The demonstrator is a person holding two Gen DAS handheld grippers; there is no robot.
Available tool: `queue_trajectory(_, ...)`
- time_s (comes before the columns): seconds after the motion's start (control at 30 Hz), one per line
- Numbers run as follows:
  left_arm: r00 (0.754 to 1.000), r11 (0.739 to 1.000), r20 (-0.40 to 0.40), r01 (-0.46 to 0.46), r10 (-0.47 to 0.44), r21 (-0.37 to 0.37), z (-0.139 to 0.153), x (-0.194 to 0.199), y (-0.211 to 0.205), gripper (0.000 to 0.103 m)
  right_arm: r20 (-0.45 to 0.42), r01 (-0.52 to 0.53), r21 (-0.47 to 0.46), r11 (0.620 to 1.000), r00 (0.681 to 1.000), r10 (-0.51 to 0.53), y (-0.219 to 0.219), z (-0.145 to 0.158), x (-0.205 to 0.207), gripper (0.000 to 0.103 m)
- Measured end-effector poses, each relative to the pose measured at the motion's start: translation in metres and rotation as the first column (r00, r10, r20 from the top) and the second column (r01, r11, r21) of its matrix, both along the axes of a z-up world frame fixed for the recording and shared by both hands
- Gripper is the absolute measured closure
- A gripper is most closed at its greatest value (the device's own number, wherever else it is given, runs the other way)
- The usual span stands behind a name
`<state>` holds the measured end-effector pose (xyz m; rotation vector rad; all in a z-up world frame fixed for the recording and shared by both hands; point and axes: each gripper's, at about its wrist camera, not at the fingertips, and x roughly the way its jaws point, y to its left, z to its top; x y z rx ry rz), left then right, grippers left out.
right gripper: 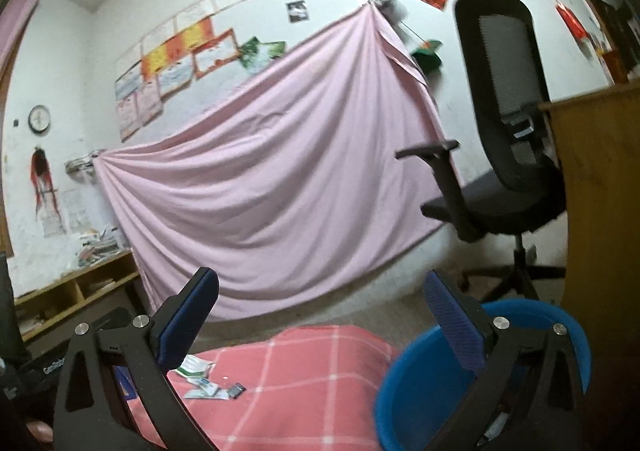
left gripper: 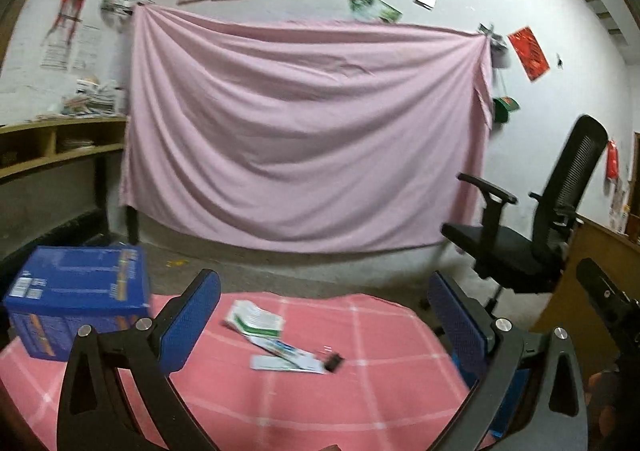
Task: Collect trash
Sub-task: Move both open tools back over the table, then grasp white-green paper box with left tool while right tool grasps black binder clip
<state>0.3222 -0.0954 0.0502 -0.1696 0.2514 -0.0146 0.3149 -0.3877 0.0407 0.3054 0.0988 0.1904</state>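
Clearly both tools hang well above the table with nothing in them: the left gripper (left gripper: 324, 315) has its fingers spread wide apart, and the right gripper (right gripper: 320, 317) is likewise released and empty.

The trash lies ahead of and below the left gripper, between its two blue pads as that camera sees it: a crumpled white-and-green wrapper (left gripper: 253, 318), a flattened white packet (left gripper: 286, 359) just beyond it toward the right finger, and a small dark object (left gripper: 334, 362) touching the packet's end. From the right gripper the same scraps sit low and toward its left finger. A blue bin (right gripper: 404, 379) stands directly under the right gripper's right finger, at the table's edge.

The likely trouble is the packet. It looks thin, glossy and pressed flat against the pink checked tablecloth (left gripper: 360, 403), so I judge that closing fingers could slide over it or pinch the soft cloth along with it and drag the other pieces. The crumpled wrapper, with raised folds, should offer an easier bite but may spring out of a light grip. The dark object is too blurred to identify; being small, it could be knocked off the table.

A blue cardboard box (left gripper: 76, 299) stands beside the left finger, rigid and square-edged, and a careless sweep could bump it.
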Motion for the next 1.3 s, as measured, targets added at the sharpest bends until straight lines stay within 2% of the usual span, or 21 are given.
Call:
queue_trajectory(0.23, 0.996, 0.998, 0.064, -0.063, 0.062, 0.020, -0.011, -0.014, 0.037, 0.002, -0.004, -0.012, -0.020, 1.000, 1.000, 0.012, 0.040, -0.002, 0.010, 0.000)
queue_trajectory(0.37, 0.993, 0.996, 0.085, -0.080, 0.077, 0.033, -0.018, -0.017, 0.054, 0.002, -0.002, -0.033, -0.076, 0.997, 0.999, 0.033, 0.063, -0.007, 0.013, 0.000)
queue_trajectory(0.63, 0.995, 0.985, 0.075, -0.070, 0.059, 0.156, -0.039, -0.014, 0.064, 0.002, -0.024, -0.060, -0.209, 0.976, 0.998, 0.056, 0.101, -0.021, 0.024, 0.000)
queue_trajectory(0.73, 0.998, 0.984, 0.049, -0.042, 0.033, 0.173, -0.048, -0.008, 0.066, 0.002, -0.027, -0.086, -0.253, 0.964, 0.996, 0.082, 0.111, -0.025, 0.027, 0.000)
queue_trajectory(0.87, 1.000, 0.984, -0.030, 0.010, -0.005, 0.177, -0.058, 0.009, 0.063, 0.002, -0.033, -0.124, -0.292, 0.948, 0.992, 0.119, 0.118, -0.028, 0.031, 0.000)
queue_trajectory(1.0, 0.991, 0.982, -0.125, 0.073, -0.051, 0.174, -0.065, 0.028, 0.059, 0.003, -0.101, -0.163, -0.309, 0.937, 0.985, 0.138, 0.119, -0.031, 0.043, 0.000)
queue_trajectory(1.1, 0.979, 0.980, -0.183, 0.122, -0.092, 0.159, -0.069, 0.038, 0.054, 0.012, -0.178, -0.182, -0.293, 0.939, 0.975, 0.133, 0.117, -0.036, 0.059, 0.000)
queue_trajectory(1.13, 0.972, 0.978, -0.207, 0.142, -0.108, 0.154, -0.070, 0.042, 0.053, 0.021, -0.205, -0.187, -0.289, 0.939, 0.970, 0.130, 0.118, -0.038, 0.064, 0.000)
queue_trajectory(1.17, 0.966, 0.976, -0.229, 0.159, -0.122, 0.149, -0.072, 0.046, 0.051, 0.025, -0.236, -0.196, -0.283, 0.939, 0.963, 0.130, 0.118, -0.041, 0.069, 0.001)
queue_trajectory(1.3, 0.939, 0.971, -0.305, 0.205, -0.161, 0.120, -0.079, 0.060, 0.048, 0.043, -0.336, -0.241, -0.270, 0.932, 0.931, 0.143, 0.122, -0.051, 0.085, 0.019)
